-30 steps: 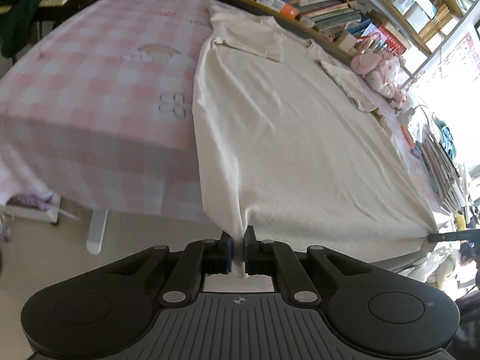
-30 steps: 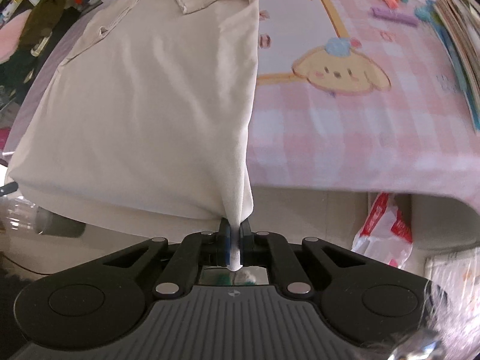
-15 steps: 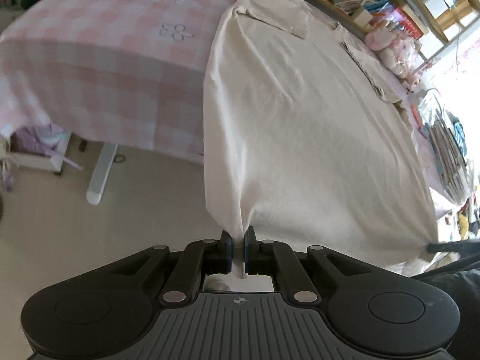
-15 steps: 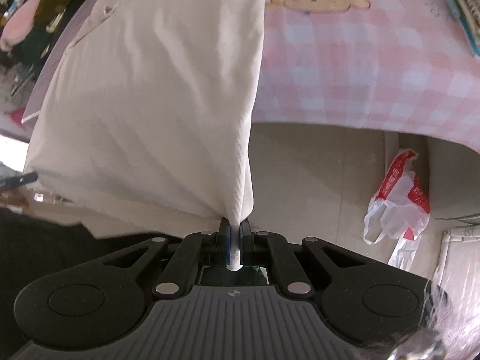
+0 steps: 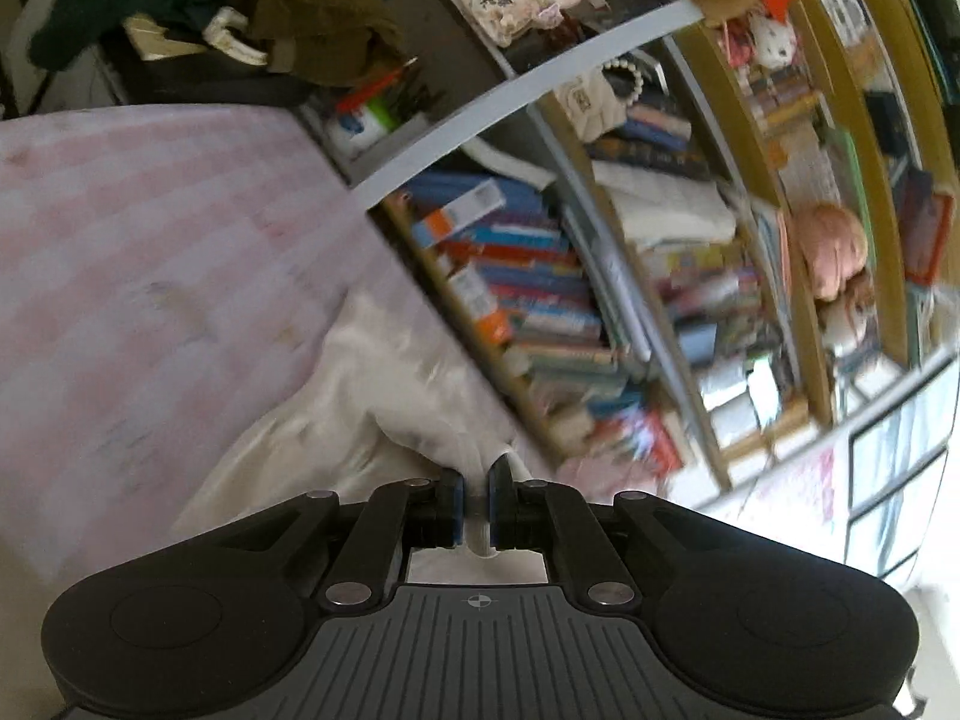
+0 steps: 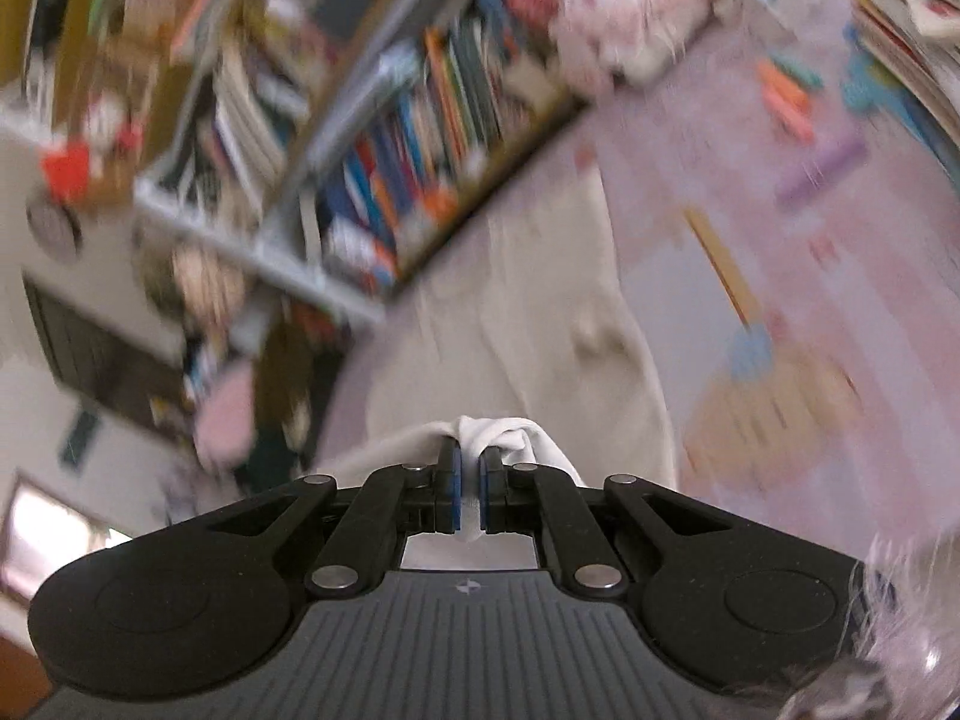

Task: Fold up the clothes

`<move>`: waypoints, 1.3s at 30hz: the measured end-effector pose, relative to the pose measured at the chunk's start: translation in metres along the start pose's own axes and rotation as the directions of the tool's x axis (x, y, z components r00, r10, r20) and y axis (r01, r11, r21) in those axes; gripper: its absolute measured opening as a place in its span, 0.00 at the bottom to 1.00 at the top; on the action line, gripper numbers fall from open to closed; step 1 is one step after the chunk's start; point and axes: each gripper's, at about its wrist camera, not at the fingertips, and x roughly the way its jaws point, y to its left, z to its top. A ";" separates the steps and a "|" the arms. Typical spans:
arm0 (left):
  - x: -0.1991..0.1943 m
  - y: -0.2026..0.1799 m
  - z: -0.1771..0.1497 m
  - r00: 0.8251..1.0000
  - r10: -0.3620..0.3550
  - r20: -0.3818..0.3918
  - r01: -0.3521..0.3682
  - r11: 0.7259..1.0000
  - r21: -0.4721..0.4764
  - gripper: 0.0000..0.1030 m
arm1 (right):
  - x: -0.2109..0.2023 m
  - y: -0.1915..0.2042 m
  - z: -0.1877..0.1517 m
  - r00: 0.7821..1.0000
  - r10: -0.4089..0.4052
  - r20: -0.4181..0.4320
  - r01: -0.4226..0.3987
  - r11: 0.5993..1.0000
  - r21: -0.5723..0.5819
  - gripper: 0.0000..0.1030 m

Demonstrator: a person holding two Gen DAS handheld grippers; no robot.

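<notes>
Both clamped. Left gripper (image 5: 474,501) pinches a bunched edge of the cream shirt (image 5: 360,396); fabric trails ahead and left of the fingers over the pink checked tablecloth (image 5: 120,240). Right gripper (image 6: 469,495) grips another bunch of the same shirt (image 6: 540,312), rest spread just beyond its tips on the cloth. Bookshelf (image 5: 540,300) further out, motion-blurred in both views.
</notes>
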 end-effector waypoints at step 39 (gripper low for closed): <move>0.273 0.032 0.100 0.936 0.322 -0.145 -0.312 0.946 0.084 0.43 | 0.260 -0.027 0.185 0.821 -0.552 0.143 0.569 0.812 -0.131 0.42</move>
